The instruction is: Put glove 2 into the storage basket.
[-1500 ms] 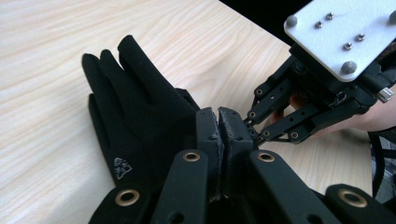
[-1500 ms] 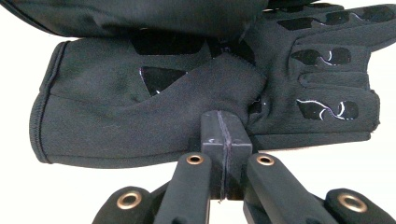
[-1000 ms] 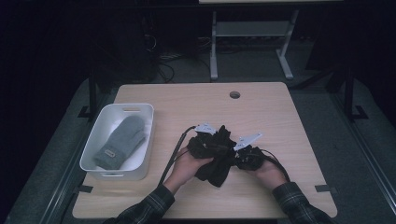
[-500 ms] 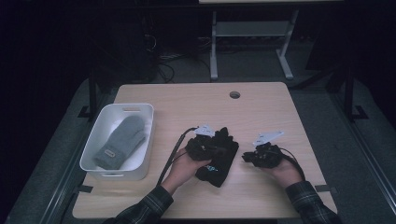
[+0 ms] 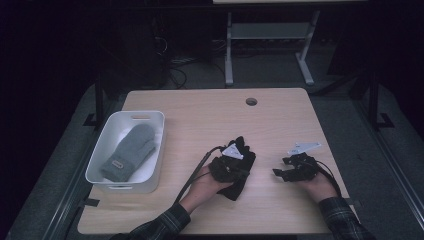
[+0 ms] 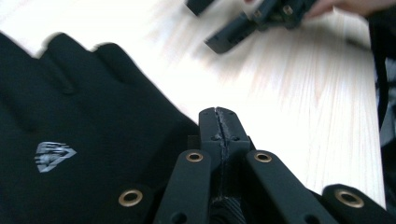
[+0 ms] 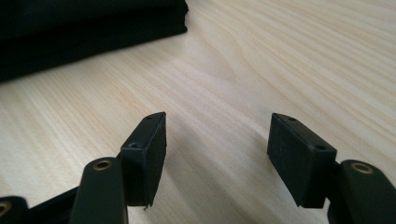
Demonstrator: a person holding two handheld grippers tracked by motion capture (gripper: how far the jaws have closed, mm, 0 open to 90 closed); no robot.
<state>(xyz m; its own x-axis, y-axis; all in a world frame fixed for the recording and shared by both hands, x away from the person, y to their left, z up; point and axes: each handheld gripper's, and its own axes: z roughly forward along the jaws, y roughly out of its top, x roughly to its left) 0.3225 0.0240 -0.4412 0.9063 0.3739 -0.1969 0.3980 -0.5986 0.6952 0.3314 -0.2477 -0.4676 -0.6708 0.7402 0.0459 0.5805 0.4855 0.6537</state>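
Note:
A black glove (image 5: 237, 188) with a small grey logo lies flat on the wooden table (image 5: 200, 125), a little right of centre. My left gripper (image 5: 245, 165) rests on it, jaws closed tight on the glove's right edge (image 6: 84, 121); the left gripper's tips (image 6: 218, 114) meet with no gap. My right gripper (image 5: 280, 168) is held low over bare wood to the right of the glove. Its jaws have just been opening, and the right gripper (image 7: 217, 140) is open with nothing between its pads. The glove's edge (image 7: 70, 28) lies beyond it.
A white bin (image 5: 145, 116) at the table's left holds a grey mitten (image 5: 129, 150). A round cable hole (image 5: 251, 101) sits near the far edge. Beyond the table stands a metal frame (image 5: 229, 50). Bare wood lies between the bin and the glove.
The right gripper has let go of the glove, pulled away to the right and opened. The left gripper stays shut on the glove, shifted slightly.

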